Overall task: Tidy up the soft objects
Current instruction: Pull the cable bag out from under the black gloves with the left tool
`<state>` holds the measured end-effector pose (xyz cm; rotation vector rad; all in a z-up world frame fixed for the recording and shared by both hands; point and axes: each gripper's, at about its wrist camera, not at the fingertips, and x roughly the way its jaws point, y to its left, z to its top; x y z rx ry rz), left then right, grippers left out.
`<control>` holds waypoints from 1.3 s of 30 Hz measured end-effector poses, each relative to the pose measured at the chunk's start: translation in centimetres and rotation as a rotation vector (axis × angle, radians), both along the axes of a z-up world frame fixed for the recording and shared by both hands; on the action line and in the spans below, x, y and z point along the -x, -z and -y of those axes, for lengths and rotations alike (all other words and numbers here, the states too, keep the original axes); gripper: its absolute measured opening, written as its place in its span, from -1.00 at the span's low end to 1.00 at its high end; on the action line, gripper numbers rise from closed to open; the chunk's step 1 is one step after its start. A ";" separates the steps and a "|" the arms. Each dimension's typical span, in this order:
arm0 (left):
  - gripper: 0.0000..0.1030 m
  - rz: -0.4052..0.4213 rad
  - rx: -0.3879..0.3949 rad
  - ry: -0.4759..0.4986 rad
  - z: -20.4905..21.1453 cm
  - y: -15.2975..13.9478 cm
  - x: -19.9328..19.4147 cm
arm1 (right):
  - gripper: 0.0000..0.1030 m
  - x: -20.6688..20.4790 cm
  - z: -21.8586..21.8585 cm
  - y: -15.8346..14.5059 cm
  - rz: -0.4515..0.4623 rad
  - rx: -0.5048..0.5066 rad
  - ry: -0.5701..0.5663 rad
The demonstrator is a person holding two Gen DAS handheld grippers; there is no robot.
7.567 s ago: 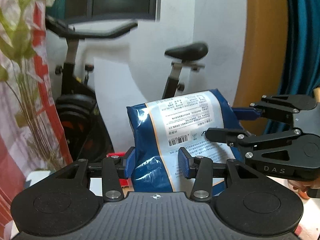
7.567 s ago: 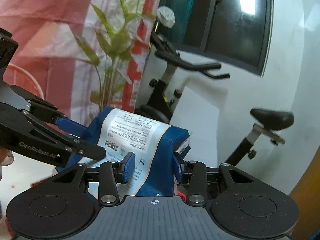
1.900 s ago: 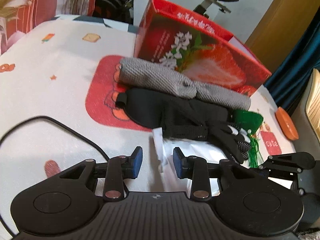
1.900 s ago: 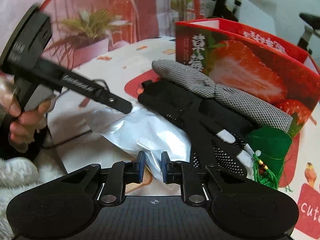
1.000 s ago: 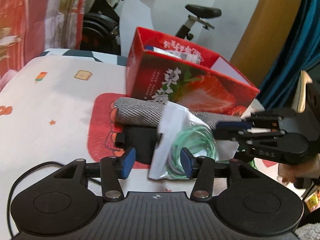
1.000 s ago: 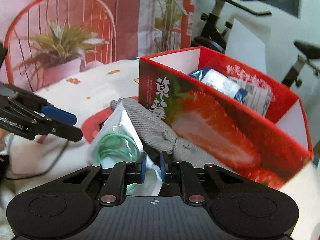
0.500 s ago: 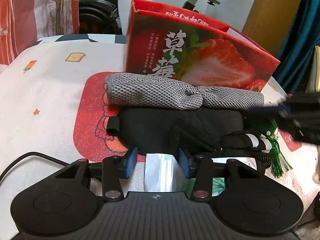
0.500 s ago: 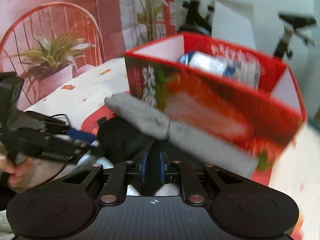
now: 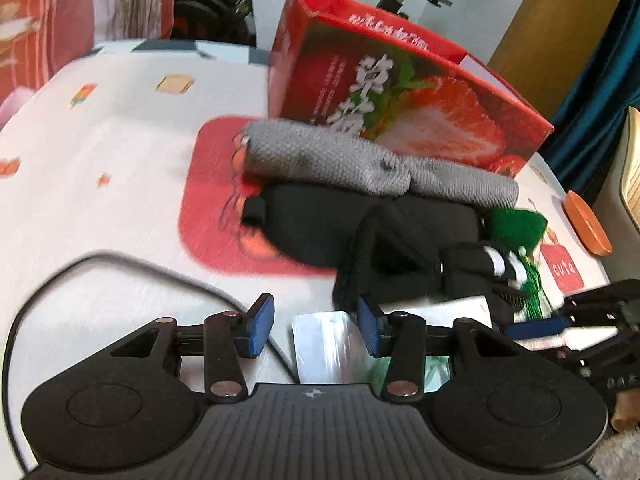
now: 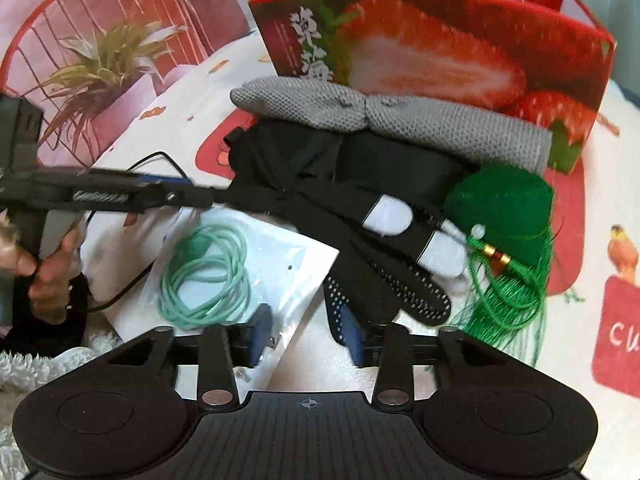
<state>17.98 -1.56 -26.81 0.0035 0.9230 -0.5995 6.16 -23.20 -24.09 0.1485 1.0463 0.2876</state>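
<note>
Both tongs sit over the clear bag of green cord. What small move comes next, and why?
Probably close the left tongs on the clear bag; the right tongs have just been opening and no longer grip it. It lies flat on the table, not yet in the strawberry box.

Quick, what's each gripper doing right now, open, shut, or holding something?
Left gripper: open, clear bag loose between its jaws.
Right gripper: open, jaws just opening, nothing gripped.
</note>
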 end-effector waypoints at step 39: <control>-0.39 -0.118 0.046 0.083 -0.8 -0.8 3.6 | -0.59 -1.2 -2.0 -1.7 0.110 -0.018 -0.080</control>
